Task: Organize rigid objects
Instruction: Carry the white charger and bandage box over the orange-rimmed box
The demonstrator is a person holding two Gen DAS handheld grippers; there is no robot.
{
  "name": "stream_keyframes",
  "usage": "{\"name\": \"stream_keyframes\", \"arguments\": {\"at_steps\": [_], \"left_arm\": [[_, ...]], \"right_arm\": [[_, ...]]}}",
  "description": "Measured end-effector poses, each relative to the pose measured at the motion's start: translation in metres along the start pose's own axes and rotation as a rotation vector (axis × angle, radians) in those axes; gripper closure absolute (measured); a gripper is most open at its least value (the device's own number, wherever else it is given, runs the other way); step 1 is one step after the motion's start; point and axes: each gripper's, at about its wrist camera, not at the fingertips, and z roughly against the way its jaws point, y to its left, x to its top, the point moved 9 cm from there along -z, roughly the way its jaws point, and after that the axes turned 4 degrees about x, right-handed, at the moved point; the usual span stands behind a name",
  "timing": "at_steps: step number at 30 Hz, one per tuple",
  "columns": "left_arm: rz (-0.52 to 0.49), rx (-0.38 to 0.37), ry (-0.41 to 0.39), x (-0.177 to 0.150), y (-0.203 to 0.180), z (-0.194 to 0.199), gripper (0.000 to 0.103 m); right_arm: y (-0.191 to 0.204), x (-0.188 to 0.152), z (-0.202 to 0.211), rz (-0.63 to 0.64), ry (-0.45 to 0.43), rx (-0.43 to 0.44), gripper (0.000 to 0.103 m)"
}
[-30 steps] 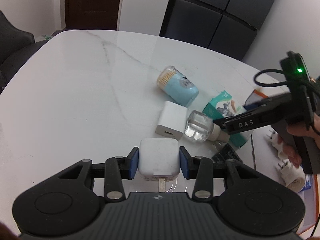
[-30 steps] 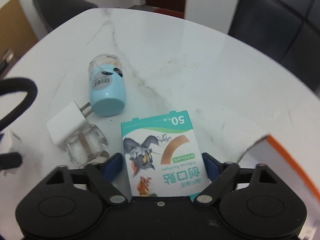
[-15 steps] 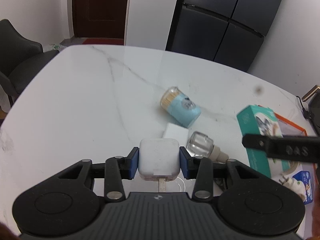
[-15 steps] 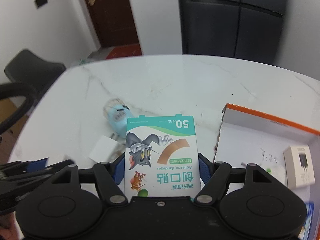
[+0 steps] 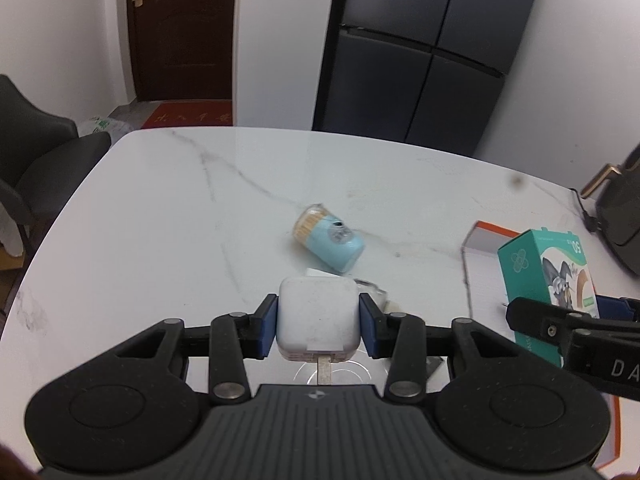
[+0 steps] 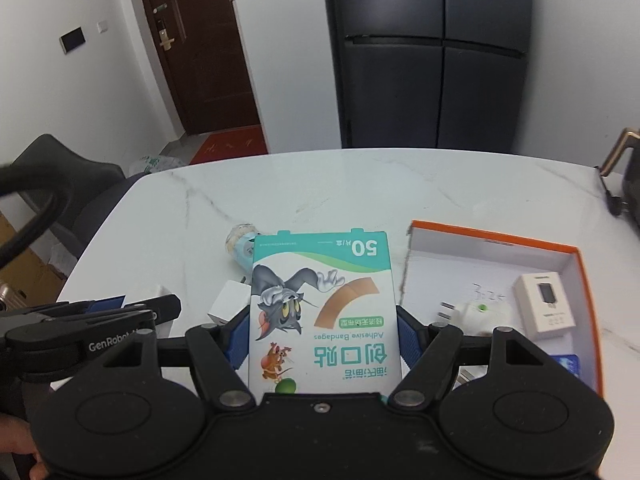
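My left gripper [image 5: 318, 322] is shut on a white charger cube [image 5: 318, 318] and holds it above the white marble table [image 5: 160, 232]. My right gripper [image 6: 322, 330] is shut on a teal bandage box [image 6: 322, 308] with a cartoon cat, held up left of the orange-edged open box [image 6: 492, 240]. The bandage box also shows in the left wrist view [image 5: 548, 272]. A blue toothpick jar [image 5: 328, 240] lies on its side on the table. A second white charger [image 6: 228, 300] and a clear glass bottle [image 5: 374, 290] lie below, partly hidden.
The orange-edged box holds a white plug adapter [image 6: 476, 312], a small white carton [image 6: 546, 306] and a blue packet [image 6: 566, 364]. A dark chair [image 5: 36, 160] stands at the table's left. A black fridge [image 5: 420, 56] and a brown door [image 5: 180, 28] are behind.
Both grippers have risen, each with its object. My right gripper lifted the bandage box off the table and swung right toward the orange-edged box. The table objects look smaller and farther.
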Motion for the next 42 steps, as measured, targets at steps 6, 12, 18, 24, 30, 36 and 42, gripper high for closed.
{"name": "stream_keyframes", "arguments": {"at_steps": [6,12,18,24,30,36,42], "left_arm": [[-0.021,-0.023,-0.010,-0.006,-0.015,0.013,0.061],[-0.045,-0.041,-0.024,-0.013,-0.028,0.026,0.061],[-0.073,-0.051,-0.045,-0.015,-0.039,0.037,0.061],[-0.089,-0.065,-0.052,-0.016,-0.053,0.041,0.061],[-0.114,-0.088,-0.053,-0.019,-0.072,0.044,0.061],[-0.141,-0.109,-0.049,-0.021,-0.094,0.042,0.061],[-0.166,-0.134,-0.040,-0.023,-0.114,0.038,0.061]], "right_arm": [[-0.010,-0.011,0.028,-0.028,-0.028,-0.027,0.019],[-0.015,-0.022,0.050,-0.051,-0.050,-0.042,0.019],[-0.023,-0.025,0.064,-0.071,-0.079,-0.059,0.019],[-0.035,-0.025,0.074,-0.092,-0.101,-0.074,0.019],[-0.055,-0.029,0.084,-0.122,-0.111,-0.100,0.019],[-0.076,-0.032,0.092,-0.145,-0.120,-0.127,0.019],[-0.095,-0.034,0.097,-0.170,-0.122,-0.147,0.019]]}}
